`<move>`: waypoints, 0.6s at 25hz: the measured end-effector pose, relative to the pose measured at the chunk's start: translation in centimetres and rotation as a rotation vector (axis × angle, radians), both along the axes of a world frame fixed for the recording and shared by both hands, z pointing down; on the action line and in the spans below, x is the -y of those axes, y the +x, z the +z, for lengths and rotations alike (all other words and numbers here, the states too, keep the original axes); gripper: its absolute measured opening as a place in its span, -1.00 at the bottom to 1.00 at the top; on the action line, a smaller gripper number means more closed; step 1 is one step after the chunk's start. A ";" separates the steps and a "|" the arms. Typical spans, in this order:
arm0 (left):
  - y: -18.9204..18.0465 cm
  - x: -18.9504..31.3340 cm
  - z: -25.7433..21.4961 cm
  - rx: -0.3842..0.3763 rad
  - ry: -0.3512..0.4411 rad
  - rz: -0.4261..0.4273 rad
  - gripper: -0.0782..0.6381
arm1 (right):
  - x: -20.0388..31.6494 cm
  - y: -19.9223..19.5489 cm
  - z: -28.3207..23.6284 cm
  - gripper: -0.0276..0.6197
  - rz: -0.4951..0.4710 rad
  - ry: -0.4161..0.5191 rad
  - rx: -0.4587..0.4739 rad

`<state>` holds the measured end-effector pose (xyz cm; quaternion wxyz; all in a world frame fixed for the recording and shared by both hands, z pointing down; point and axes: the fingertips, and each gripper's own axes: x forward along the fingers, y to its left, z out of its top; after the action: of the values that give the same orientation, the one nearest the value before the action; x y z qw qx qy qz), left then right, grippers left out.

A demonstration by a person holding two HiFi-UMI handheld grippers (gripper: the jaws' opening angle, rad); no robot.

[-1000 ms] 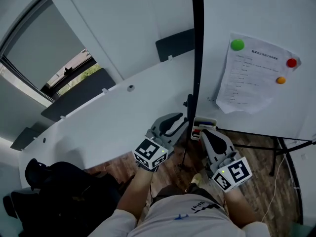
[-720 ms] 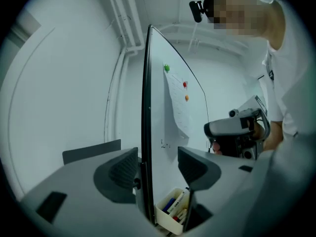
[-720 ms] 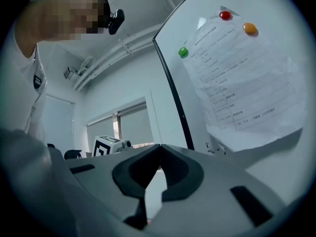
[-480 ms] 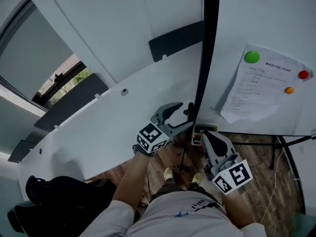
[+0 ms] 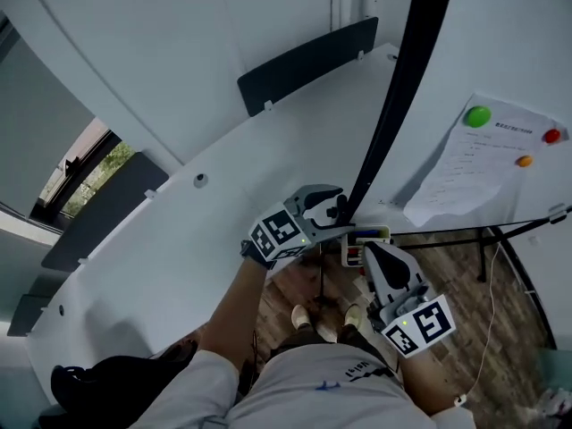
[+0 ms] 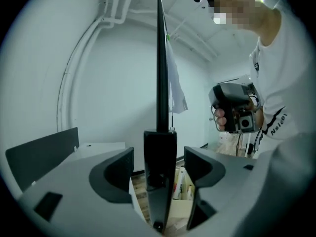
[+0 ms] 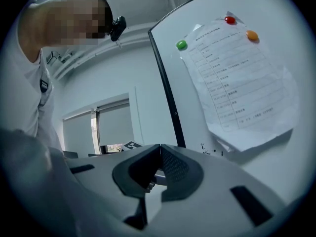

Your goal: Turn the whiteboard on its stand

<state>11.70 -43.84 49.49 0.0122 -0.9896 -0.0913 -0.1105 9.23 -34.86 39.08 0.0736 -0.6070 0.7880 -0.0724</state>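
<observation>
— Left gripper [image 6: 159, 157] is spread wide. Its jaws have just been opening, and the whiteboard [image 5: 487, 43]'s black edge [image 6: 160, 73] stands upright between them with a gap on each side, so nothing's pinched. Does that count as done?

— Hard to call tbh. In the head view the board runs from the middle of the frame up to the top right, edge-on to the person. The paper [image 5: 474, 168] and its three magnets [image 5: 478, 115] are on the face toward the right of the frame. I'd say it's somewhere mid-turn, but nothing here shows what angle it's meant to end at. Open jaws round the edge could be letting go or lining up for a grab

— And the right gripper [image 7: 159, 162]?

— Jaws together, nothing in them. It's low in the middle of the head view, just right of the edge, and not touching the board as far as I can see. My guess is that if more turn is needed, left has to close on that edge and swing it round
</observation>
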 end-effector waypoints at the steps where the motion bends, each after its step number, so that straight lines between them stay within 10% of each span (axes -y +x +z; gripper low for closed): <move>1: 0.1 -0.1 0.1 -0.003 -0.005 0.010 0.13 | 0.1 -0.1 0.0 -0.87 0.009 -0.001 -0.003; 6: 0.6 -0.1 0.8 -0.008 -0.027 0.023 -0.22 | 0.3 0.3 -0.1 -0.87 0.036 -0.004 -0.010; 15: 1.0 0.0 0.9 -0.032 -0.055 -0.043 -0.23 | 0.9 0.6 1.0 -0.87 0.028 -0.031 -0.007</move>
<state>12.69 -43.83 50.41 -0.0159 -0.9930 -0.0727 -0.0922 9.85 -35.78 40.08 0.0625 -0.6194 0.7783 -0.0812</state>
